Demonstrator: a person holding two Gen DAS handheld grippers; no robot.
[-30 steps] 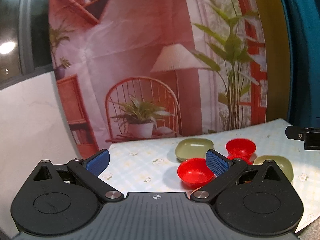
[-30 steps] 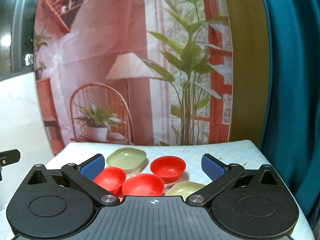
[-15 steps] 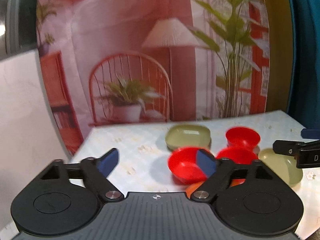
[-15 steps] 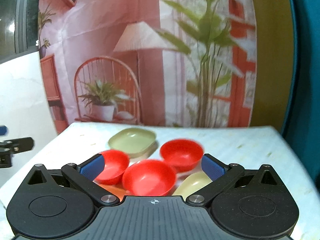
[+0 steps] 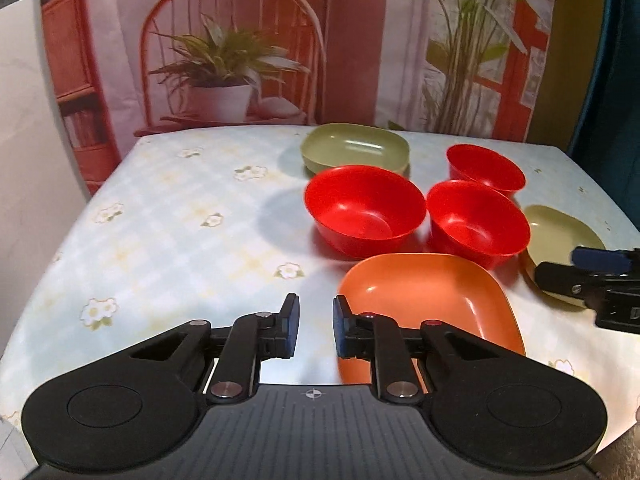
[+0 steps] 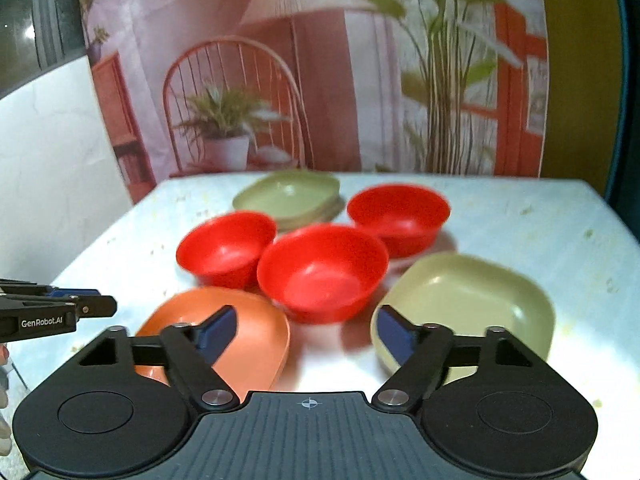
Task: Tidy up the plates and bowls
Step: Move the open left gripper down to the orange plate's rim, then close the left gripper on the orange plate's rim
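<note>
Three red bowls stand in a cluster mid-table: a left one (image 5: 364, 210), a middle one (image 5: 478, 222) and a far one (image 5: 486, 168). An orange plate (image 5: 430, 292) lies in front of them. One green plate (image 5: 356, 150) lies at the back, another (image 5: 558, 232) at the right. My left gripper (image 5: 314, 330) hovers at the orange plate's left edge, jaws narrowed with a small gap, holding nothing. My right gripper (image 6: 306, 330) is open and empty, between the orange plate (image 6: 248, 332) and the near green plate (image 6: 472, 300), behind the middle red bowl (image 6: 322, 272).
The table (image 5: 168, 220) has a pale flowered cloth, bare on its left half. A printed backdrop (image 5: 240, 40) hangs behind the far edge. A teal curtain (image 6: 628, 100) hangs at the right. The right gripper's finger (image 5: 576, 276) shows over the right green plate.
Both grippers tilted down and moved in toward the dishes. The left gripper's jaws have closed from wide open to a narrow gap. The right gripper stays open.
</note>
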